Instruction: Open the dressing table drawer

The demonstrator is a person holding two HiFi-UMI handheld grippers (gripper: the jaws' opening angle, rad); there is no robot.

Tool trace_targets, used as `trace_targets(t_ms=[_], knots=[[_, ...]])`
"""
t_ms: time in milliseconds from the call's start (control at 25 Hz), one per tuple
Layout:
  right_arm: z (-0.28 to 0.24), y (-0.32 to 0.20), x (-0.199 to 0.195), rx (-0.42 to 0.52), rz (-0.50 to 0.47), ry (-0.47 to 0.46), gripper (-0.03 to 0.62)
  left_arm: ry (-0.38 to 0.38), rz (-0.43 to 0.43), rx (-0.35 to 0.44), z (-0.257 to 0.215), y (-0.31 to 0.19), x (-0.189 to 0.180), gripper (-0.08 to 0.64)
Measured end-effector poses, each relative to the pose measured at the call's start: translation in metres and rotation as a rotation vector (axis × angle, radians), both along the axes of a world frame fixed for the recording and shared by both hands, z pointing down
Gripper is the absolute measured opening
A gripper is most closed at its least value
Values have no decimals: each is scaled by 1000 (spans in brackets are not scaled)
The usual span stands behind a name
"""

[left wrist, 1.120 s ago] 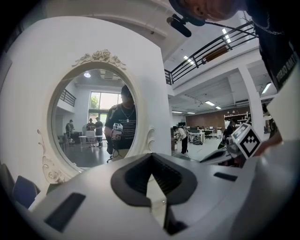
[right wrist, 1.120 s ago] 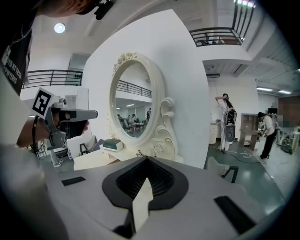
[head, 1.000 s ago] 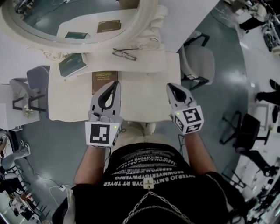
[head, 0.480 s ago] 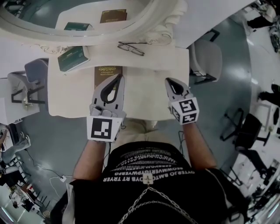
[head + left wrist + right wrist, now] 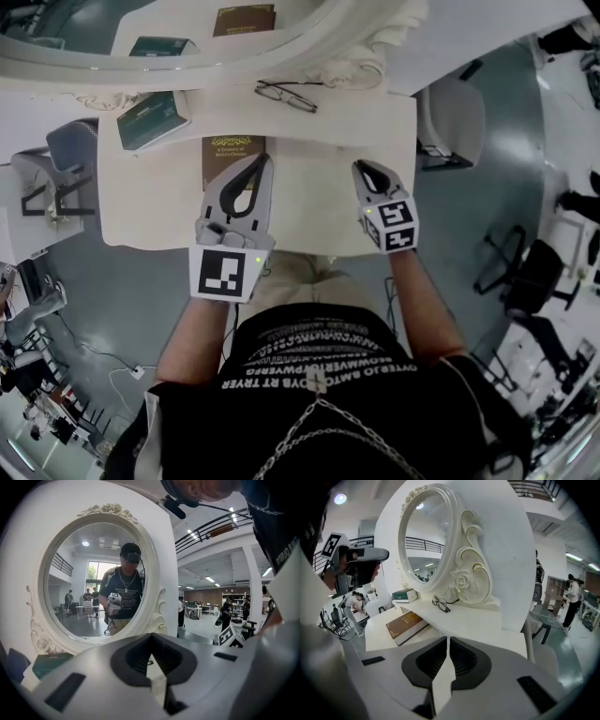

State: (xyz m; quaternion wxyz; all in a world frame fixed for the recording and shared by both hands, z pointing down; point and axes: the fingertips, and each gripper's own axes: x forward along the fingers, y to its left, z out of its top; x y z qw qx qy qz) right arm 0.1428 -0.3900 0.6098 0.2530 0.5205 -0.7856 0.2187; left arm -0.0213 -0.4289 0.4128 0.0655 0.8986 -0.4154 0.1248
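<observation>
The white dressing table (image 5: 319, 202) lies below me, its oval mirror (image 5: 309, 42) at the back. No drawer front shows in any view; it is hidden under the table top's front edge. My left gripper (image 5: 263, 161) hangs over the front left of the top, its tips beside a brown book (image 5: 232, 150). Its jaws are shut and empty (image 5: 151, 654). My right gripper (image 5: 360, 169) hovers over the front right of the top, also shut with nothing in it (image 5: 448, 641). It points down at the bare table top (image 5: 478, 620).
A green book (image 5: 150, 120) and a pair of glasses (image 5: 286, 96) lie near the mirror's base. A grey chair (image 5: 450, 122) stands right of the table and another chair (image 5: 66, 178) left of it. A black office chair (image 5: 525, 272) is farther right.
Both grippers have come down toward the table, the right one more, and it now tilts further down. Both pairs of jaws stayed shut.
</observation>
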Motion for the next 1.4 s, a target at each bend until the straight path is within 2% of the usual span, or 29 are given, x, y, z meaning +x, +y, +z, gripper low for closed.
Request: trace_targets(t_ms=[320,440,520,720,880,1160,1400], knots=[[35,-14,-1,-54,27,-2,11,-7,-4,-28,16,-10,-5,3],[47,-20,-3,-76,37,-14,87,-15,4,-31,21,-14,-5,3],[54,-25,-4,-93,51,-22,97,-16,7,-33,24,-17,-4,2],[71,-35,1,-134,110,-49,103,-22,12,-38,27,-20,-4,2],[78,-41,-3,-156,117,-65,103,-25,2,-49,31,-20,-9,3],[89,-44,-8,-189,117,-35,103,-27,-12,-43,28,-15,-15,2],[90,-45,-5,-182,120,-1,87,-30,-25,-43,28,-7,-21,3]])
